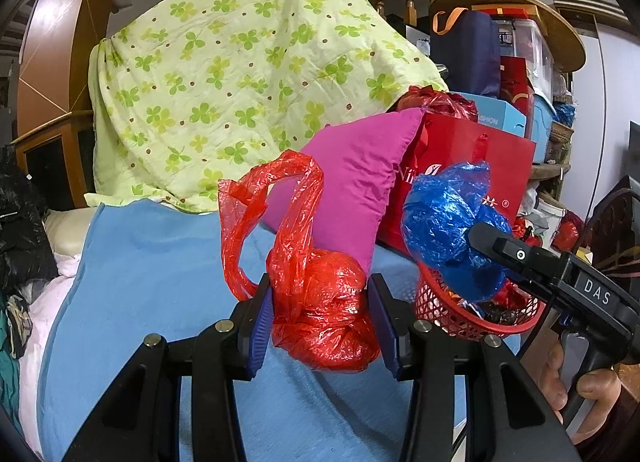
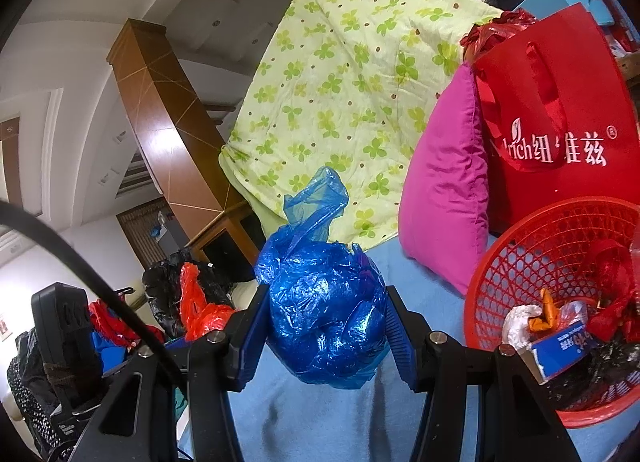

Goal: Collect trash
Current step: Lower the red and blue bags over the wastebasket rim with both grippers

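While a red mesh basket [image 2: 516, 262] already part-filled with wrappers and a small carton waits on the blue blanket [image 1: 160, 262], both tools hold crumpled plastic above the bed. The left tool [image 1: 320, 318] is clamped on a knotted red plastic bag [image 1: 324, 310], its pads pressed against the wad while the loose handles rise free above the fingers. The right tool [image 2: 328, 330] squeezes a balled blue plastic bag [image 2: 324, 314], which in the left wrist view hangs over the near rim of the basket. A pink pillow [image 1: 352, 186] and a red shopping bag [image 2: 560, 110] lean just behind the basket, against a clover-print quilt [image 1: 240, 74].

The step in hand appears to be the drop of the blue bag. To do it well, the right tool should move the ball over the middle of the basket rather than the rim, then spread its fingers fully, since thin film tends to cling to ribbed pads. The left tool is best kept clear to one side until the basket mouth is free, then brought over low, so the red bag's trailing handles fall inside and do not snag the mesh edge.
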Motion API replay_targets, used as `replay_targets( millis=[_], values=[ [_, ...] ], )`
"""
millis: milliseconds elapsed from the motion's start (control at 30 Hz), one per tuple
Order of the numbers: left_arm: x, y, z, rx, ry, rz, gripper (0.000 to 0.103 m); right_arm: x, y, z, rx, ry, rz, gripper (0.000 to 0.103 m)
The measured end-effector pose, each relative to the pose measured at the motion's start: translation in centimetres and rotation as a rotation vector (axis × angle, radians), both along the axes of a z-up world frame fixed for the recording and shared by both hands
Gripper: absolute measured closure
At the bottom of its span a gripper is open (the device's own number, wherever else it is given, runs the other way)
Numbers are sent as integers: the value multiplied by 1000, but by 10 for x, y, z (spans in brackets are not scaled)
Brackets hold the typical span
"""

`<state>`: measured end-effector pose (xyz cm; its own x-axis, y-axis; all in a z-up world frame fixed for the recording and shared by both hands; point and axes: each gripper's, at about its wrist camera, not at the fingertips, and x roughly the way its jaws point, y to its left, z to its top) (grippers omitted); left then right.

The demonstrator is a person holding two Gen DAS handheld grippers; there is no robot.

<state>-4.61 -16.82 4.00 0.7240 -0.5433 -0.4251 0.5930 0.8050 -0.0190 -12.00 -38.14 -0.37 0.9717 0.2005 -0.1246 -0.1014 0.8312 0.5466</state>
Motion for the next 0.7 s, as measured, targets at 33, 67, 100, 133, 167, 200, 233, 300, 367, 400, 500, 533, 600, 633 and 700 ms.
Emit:
replay_targets(
  millis=[33, 67, 100, 133, 167, 200, 233, 300, 367, 400, 500, 533, 600, 633, 700],
  values=[
    [-1, -2, 1, 1, -5, -3, 55, -3, -1, 0, 3, -1, -5, 46],
    [-2, -5, 2, 2, -8, -5, 55, -4, -3, 0, 5, -2, -9, 46],
    [-2, -7, 3, 3, -11, -9, 55, -6, -6, 0, 7, -3, -17, 46],
    [-3, -10, 4, 4, -13, -13, 55, -7, -8, -1, 11, -4, -21, 46],
    [-3, -13, 5, 6, -19, -17, 55, -8, -10, -1, 15, -4, -24, 46],
    [-4, -16, 6, 8, -24, -19, 55, -10, -13, -1, 19, -6, -29, 46],
    [-5, -19, 7, 12, -30, -22, 55, -12, -15, -1, 23, -7, -35, 46],
    [-6, -25, 8, 16, -33, -30, 55, -15, -22, -2, 30, -8, -46, 46],
    [-8, -31, 9, 22, -43, -36, 55, -18, -27, -2, 37, -11, -58, 46],
    [-9, -34, 9, 26, -47, -38, 55, -20, -29, -2, 40, -12, -64, 46],
    [-10, -41, 10, 36, -55, -46, 55, -25, -39, -4, 53, -15, -80, 46],
    [-10, -43, 10, 38, -57, -46, 55, -27, -42, -4, 58, -15, -87, 46],
    [-9, -48, 11, 42, -58, -50, 55, -31, -49, -6, 67, -15, -101, 46],
    [-9, -50, 11, 43, -59, -52, 55, -32, -51, -6, 70, -14, -106, 46],
    [-10, -55, 12, 49, -66, -56, 55, -36, -57, -7, 77, -16, -120, 46]
  ],
)
